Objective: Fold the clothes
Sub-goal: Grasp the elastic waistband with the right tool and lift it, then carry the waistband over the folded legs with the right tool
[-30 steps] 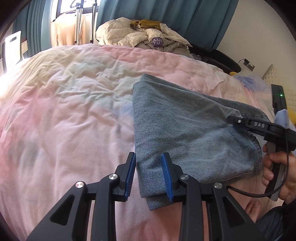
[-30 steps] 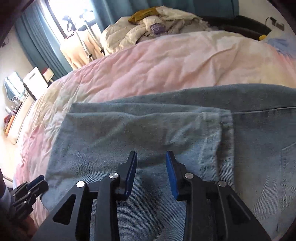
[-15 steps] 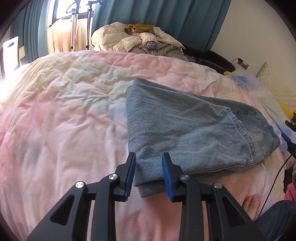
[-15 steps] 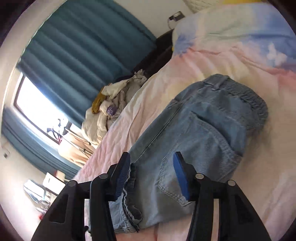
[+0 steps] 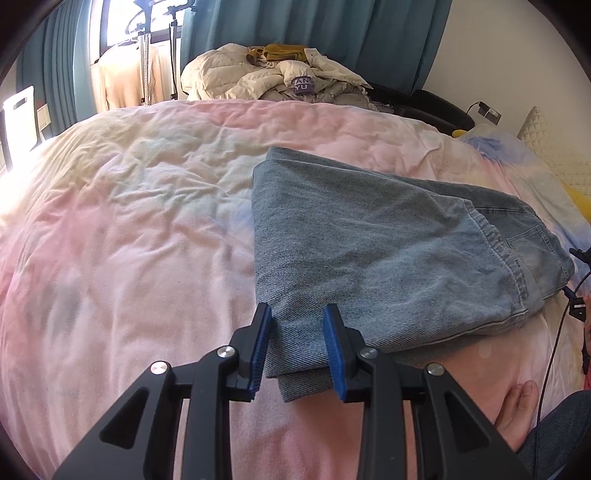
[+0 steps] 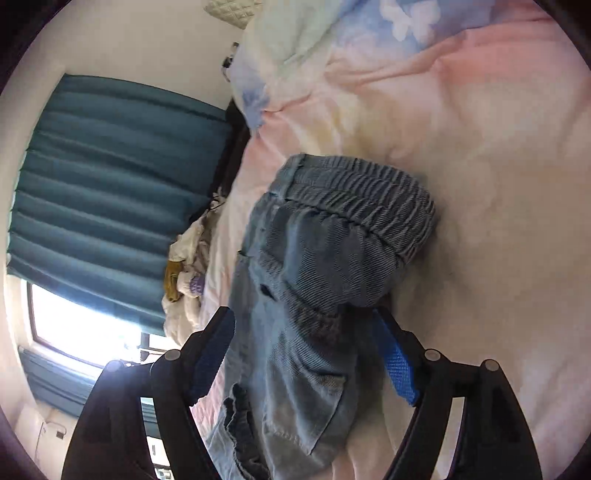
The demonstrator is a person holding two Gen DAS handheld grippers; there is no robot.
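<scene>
Jeans (image 5: 388, 258): light-blue denim, folded over on itself, lying flat on the bed (image 5: 129, 240) w/ pink-and-pastel cover, toward the bed's near edge and right of its middle. Folded edge faces left; elastic waistband (image 6: 369, 199) and back pocket at the right end. Near-left corner of the fold shows two stacked layers, lower layer sticking out a little.

Left gripper (image 5: 297, 350): jaws moderately apart, blue pads either side of the near-left corner of the jeans as seen in left wrist view; whether the pads touch the cloth cannot be told. Nothing clamped.

Right gripper (image 6: 306, 358): view rolled sideways; jaws wide, straddling the waistband end of the jeans, denim bunched up between the pads. Pads not closed on it.

Background: heap of cream bedding and clothes (image 5: 273, 77) beyond the far edge of the bed; teal curtains (image 5: 314, 26) behind; beige garment on a rack (image 5: 125, 77) at the window, far left. Bare foot (image 5: 517, 413) of the person at the bed's near edge, right, beside a black cable (image 5: 554, 343).
</scene>
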